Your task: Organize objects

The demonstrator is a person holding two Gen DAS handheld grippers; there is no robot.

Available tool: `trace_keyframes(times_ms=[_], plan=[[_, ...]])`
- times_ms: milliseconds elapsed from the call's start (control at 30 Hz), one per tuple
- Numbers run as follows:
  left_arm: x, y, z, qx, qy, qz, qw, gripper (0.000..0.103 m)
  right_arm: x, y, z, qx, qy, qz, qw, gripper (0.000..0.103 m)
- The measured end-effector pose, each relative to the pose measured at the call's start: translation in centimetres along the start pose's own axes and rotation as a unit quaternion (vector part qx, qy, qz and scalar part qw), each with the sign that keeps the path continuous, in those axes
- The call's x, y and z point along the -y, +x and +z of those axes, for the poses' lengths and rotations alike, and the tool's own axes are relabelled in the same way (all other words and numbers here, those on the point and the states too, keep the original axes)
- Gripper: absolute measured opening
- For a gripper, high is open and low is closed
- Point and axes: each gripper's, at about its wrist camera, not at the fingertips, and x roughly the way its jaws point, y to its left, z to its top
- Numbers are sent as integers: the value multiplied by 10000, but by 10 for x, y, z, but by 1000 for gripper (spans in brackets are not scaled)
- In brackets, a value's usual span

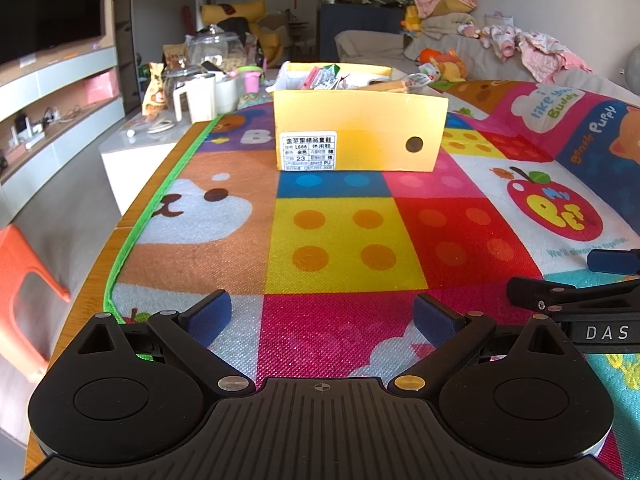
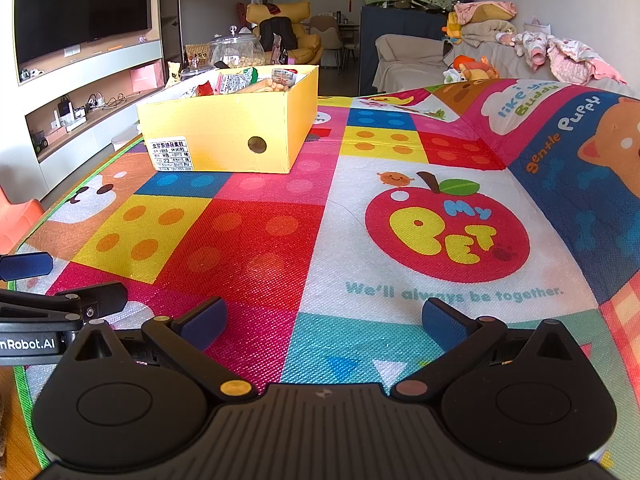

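Note:
A yellow cardboard box (image 1: 360,132) with a white label stands on the colourful play mat (image 1: 340,240), far ahead of my left gripper (image 1: 323,316). Several snack packets (image 1: 328,78) lie inside it. The left gripper is open and empty, low over the mat's near edge. In the right wrist view the box (image 2: 228,136) is ahead to the left with the packets (image 2: 240,82) in it. My right gripper (image 2: 324,320) is open and empty over the mat (image 2: 400,240). Each gripper shows at the side of the other's view.
A white side table (image 1: 140,148) left of the mat holds a glass jar (image 1: 214,50), a white jug (image 1: 196,98), a pink cup and snack bags. An orange stool (image 1: 24,280) stands at the left. A sofa (image 1: 460,52) with toys and clothes lies at the back right.

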Motion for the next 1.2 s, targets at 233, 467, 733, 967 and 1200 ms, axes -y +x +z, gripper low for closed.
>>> trace_keyframes(times_ms=[233, 467, 733, 967, 1200], plan=[[-2, 1, 0, -15, 38, 20, 10000, 100, 0, 0, 0, 0, 2, 0, 10000, 103], [0, 2, 0, -9, 54, 25, 10000, 100, -1, 0, 0, -1, -5, -2, 10000, 103], [2, 2, 1, -14, 69, 41, 10000, 100, -2, -1, -1, -3, -3, -7, 10000, 103], [2, 2, 1, -17, 81, 53, 10000, 100, -1, -1, 0, -6, 4, -3, 10000, 103], [1, 1, 1, -8, 58, 28, 10000, 100, -1, -1, 0, -5, 7, -1, 10000, 103]])
